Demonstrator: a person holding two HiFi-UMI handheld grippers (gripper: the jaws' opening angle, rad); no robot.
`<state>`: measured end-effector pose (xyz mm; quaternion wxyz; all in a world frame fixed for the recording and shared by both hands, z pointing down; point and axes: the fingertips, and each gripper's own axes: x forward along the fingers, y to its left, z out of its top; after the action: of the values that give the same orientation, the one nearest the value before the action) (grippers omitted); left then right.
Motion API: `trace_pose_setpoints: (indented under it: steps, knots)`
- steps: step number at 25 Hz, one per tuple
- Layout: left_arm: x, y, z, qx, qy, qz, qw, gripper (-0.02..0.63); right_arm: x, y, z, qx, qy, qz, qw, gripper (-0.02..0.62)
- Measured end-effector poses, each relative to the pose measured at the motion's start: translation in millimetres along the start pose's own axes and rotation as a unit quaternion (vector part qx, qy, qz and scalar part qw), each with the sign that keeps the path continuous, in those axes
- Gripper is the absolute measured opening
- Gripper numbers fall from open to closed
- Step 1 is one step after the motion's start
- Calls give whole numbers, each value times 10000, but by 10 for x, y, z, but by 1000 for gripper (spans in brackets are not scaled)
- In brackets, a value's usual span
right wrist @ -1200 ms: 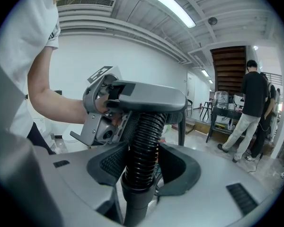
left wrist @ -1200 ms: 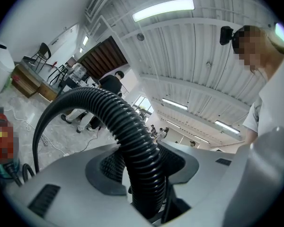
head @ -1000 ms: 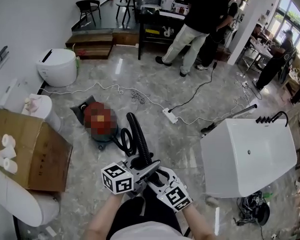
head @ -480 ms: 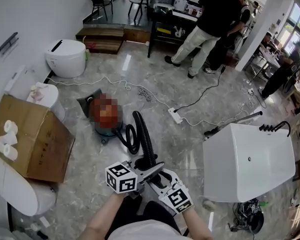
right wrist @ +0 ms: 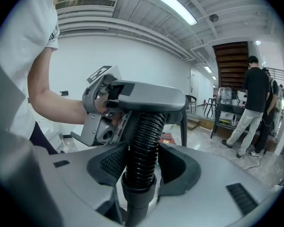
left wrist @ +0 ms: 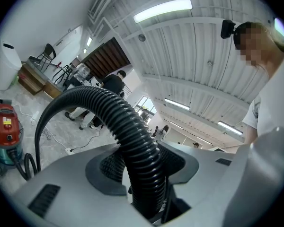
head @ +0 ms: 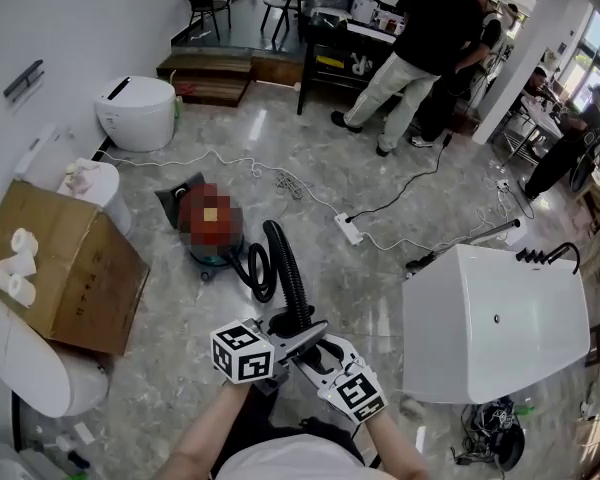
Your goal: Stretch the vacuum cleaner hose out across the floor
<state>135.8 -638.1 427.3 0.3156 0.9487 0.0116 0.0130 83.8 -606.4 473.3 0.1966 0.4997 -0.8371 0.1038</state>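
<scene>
A black ribbed vacuum hose [head: 283,268] loops up from the red and teal vacuum cleaner [head: 208,230] on the floor to both grippers, low in the head view. My left gripper [head: 280,330] is shut on the hose [left wrist: 132,141], which arches away between its jaws toward the vacuum cleaner [left wrist: 4,134]. My right gripper [head: 302,343] is shut on the hose [right wrist: 143,145] just above its smooth end cuff, right beside the left gripper [right wrist: 146,98]. The two grippers hold the hose end close together, almost touching.
A white bathtub [head: 495,320] stands at the right. A cardboard box [head: 55,268] and white toilets [head: 135,111] line the left wall. A white power strip [head: 348,230] with cables lies on the marble floor. People [head: 410,48] stand at a table further back.
The head view has shifted: the vacuum cleaner, box and bathtub lie slightly differently in the picture. Both grippers keep their hold on the hose end and stay together.
</scene>
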Motion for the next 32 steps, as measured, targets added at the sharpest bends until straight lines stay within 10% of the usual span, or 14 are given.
trace_pose_setpoints:
  steps: [32]
  knots:
    - [429,-1970,-1448,-23,-559,505,9972,193,-2187,872,-1009,-281,-99,649,9974,196]
